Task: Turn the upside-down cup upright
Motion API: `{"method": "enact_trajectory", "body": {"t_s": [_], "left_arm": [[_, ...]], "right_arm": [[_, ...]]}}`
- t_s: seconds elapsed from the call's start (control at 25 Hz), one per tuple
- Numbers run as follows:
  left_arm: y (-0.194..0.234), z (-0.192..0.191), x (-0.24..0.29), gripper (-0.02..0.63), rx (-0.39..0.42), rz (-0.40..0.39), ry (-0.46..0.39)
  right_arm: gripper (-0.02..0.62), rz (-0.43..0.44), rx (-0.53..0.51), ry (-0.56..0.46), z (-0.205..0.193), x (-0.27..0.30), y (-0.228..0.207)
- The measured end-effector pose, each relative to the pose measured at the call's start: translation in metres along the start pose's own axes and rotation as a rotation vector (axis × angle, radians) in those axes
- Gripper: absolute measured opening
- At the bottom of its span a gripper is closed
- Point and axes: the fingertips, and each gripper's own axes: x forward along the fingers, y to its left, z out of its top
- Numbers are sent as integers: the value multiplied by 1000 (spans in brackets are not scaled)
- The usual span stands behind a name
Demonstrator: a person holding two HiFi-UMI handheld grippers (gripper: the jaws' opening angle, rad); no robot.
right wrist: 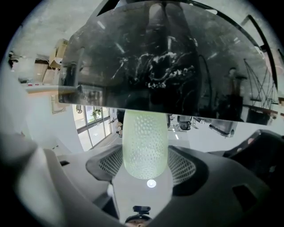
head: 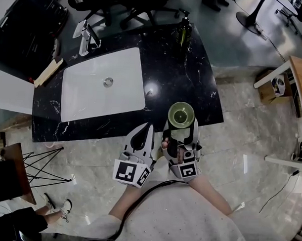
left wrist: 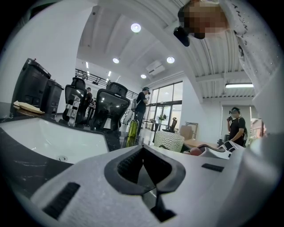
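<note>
The pale green dimpled cup (head: 181,115) is held over the front edge of the black marble counter (head: 192,79), its open mouth facing up at the head camera. My right gripper (head: 181,129) is shut on its side; in the right gripper view the cup (right wrist: 145,144) fills the gap between the jaws (right wrist: 145,165), with the counter seen inverted behind it. My left gripper (head: 140,134) sits just left of it, shut and empty (left wrist: 143,166). The left gripper view shows the cup (left wrist: 169,141) to its right.
A white sink basin (head: 87,98) with a drain is set into the counter's left part, a faucet (head: 84,38) behind it. A green bottle (head: 183,32) stands at the back right. Office chairs (head: 140,11) stand beyond the counter; a wooden table (head: 301,98) is at right.
</note>
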Motion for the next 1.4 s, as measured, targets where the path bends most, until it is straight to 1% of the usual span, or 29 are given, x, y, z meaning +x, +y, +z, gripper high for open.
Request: {"method": "enact_trajectory", "body": {"t_s": [0.32, 0.6, 0.88, 1.12, 1.28, 1.4], "left_arm": [[2, -3, 2, 8, -7, 2, 10], [0, -5, 1, 7, -11, -1, 13], [-4, -7, -1, 6, -11, -8, 13], [-7, -7, -6, 7, -14, -10, 10], [-13, -5, -5, 7, -17, -21, -3], [-19, -3, -2, 6, -18, -34, -14]], "right_arm": [[316, 10, -14, 13, 2, -1, 3], [316, 16, -39, 87, -11, 1, 5], [317, -48, -121, 168, -19, -6, 0], [318, -77, -171, 195, -24, -12, 2], [316, -142, -240, 253, -37, -14, 0], [316, -232, -340, 344, -50, -19, -6]]}}
